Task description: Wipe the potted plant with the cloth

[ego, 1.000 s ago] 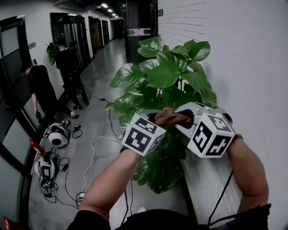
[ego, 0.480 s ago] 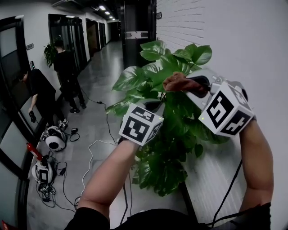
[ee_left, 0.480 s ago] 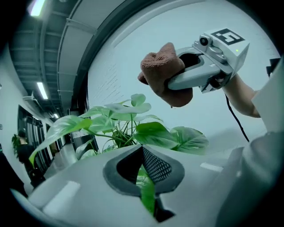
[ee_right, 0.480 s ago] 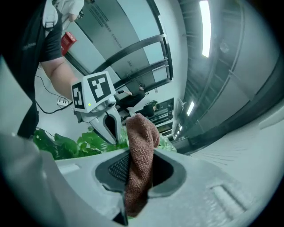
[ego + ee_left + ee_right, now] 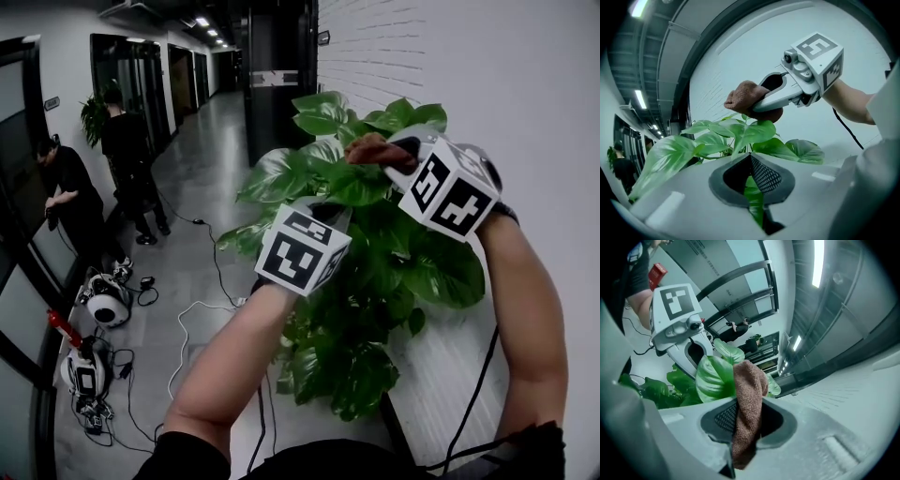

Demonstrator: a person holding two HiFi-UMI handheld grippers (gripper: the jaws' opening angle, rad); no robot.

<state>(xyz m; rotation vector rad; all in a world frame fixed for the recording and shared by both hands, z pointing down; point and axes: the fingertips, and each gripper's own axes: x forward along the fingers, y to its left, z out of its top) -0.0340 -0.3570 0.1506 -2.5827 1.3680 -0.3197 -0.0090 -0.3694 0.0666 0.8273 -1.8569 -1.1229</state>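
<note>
The potted plant [image 5: 375, 272] stands by the white wall [image 5: 530, 94] — its pot is hidden under the leaves. The left gripper [image 5: 323, 214] has its jaws pinched together on one leaf [image 5: 753, 202]. The right gripper [image 5: 389, 161] is clamped tight on a brown cloth [image 5: 748, 399], which lies against the topmost leaves. Since a second ago the right gripper has climbed from the middle of the foliage to its crown — the left has barely moved. Each gripper's cube carries black-and-white square markers.
</note>
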